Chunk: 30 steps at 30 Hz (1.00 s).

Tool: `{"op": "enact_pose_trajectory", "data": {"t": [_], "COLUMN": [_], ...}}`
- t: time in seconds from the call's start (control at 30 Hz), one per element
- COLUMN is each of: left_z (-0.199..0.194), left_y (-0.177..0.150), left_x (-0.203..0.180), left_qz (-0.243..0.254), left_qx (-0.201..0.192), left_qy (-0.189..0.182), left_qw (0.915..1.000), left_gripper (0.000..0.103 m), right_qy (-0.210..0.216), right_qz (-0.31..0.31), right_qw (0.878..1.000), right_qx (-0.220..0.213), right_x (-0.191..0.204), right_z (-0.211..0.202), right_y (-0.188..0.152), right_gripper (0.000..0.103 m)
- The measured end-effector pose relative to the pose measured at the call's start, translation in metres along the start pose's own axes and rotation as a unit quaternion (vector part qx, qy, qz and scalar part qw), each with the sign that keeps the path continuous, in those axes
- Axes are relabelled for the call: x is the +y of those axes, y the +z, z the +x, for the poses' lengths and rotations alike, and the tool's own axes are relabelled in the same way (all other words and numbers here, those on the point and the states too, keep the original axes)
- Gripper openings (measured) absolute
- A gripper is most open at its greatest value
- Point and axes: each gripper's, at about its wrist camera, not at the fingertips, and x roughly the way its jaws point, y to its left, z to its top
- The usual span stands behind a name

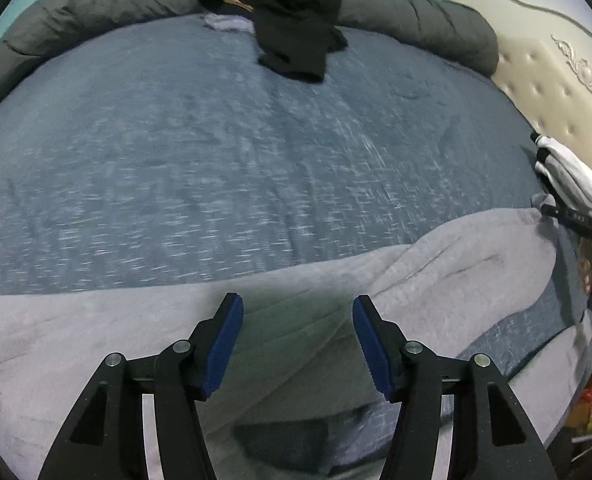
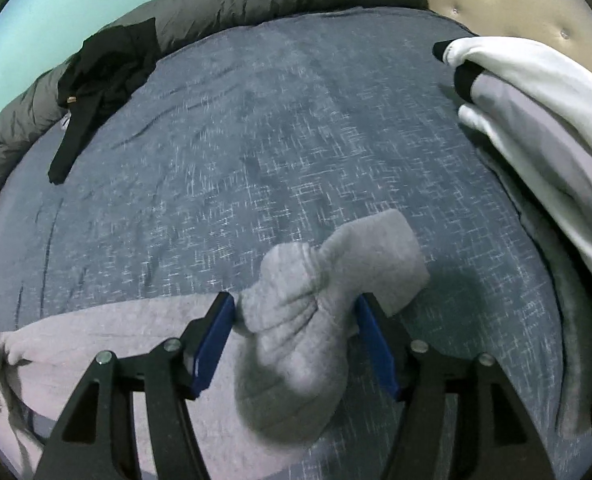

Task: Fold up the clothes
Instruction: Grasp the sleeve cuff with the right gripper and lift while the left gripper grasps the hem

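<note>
1. Bedspread (image 1: 224, 160), blue-grey heathered, fills both views; dark rolled duvet (image 1: 76, 12) along the top; tufted cream headboard (image 1: 544, 80) upper right.
2. Grey sweatshirt (image 1: 416, 276) lies across the lower frame.
3. Left gripper (image 1: 298, 308) spread apart, empty.
4. Right gripper (image 2: 294, 308) clamped on a bunched grey sleeve (image 2: 308, 308).
5. Black clothes (image 1: 292, 20) top centre.

Bed (image 1: 216, 152) carries everything. Rolled duvet (image 1: 96, 4) along far edge of bed. Pile of clothes (image 1: 292, 20) at far side, partly on duvet, partly on bedspread. Fleece garment (image 1: 76, 340) spread across near edge of bed; its bunched end (image 2: 296, 320) between fingers of right hand-held gripper (image 2: 294, 322). Folded clothes stack (image 2: 536, 120) at right, before headboard (image 1: 544, 80).
</note>
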Motion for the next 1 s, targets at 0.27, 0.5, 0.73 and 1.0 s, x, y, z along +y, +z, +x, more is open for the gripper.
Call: {"op": "enact_pose_trajectory", "data": {"t": [0.27, 0.5, 0.73, 1.0], "left_z": [0.028, -0.007, -0.045, -0.08], "left_y": [0.006, 0.011, 0.014, -0.032], "left_x": [-0.011, -0.016, -0.021, -0.032], "left_qz": [0.012, 0.025, 0.038, 0.049], "left_qx": [0.01, -0.02, -0.051, -0.039], "left_qy": [0.005, 0.004, 0.003, -0.015], "left_qw": [0.9999, 0.9995, 0.998, 0.9979], "left_gripper": [0.06, 0.005, 0.004, 0.004], "right_qy": [0.004, 0.027, 0.072, 0.12], "right_qz": [-0.028, -0.026, -0.027, -0.082], "right_qw": [1.0, 0.997, 0.982, 0.975], "right_qx": [-0.013, -0.073, -0.174, -0.168], "right_x": [0.004, 0.006, 0.008, 0.006], "right_z": [0.002, -0.031, -0.098, -0.099], "right_y": [-0.007, 0.0, 0.015, -0.037], "right_gripper": [0.021, 0.017, 0.017, 0.017]}}
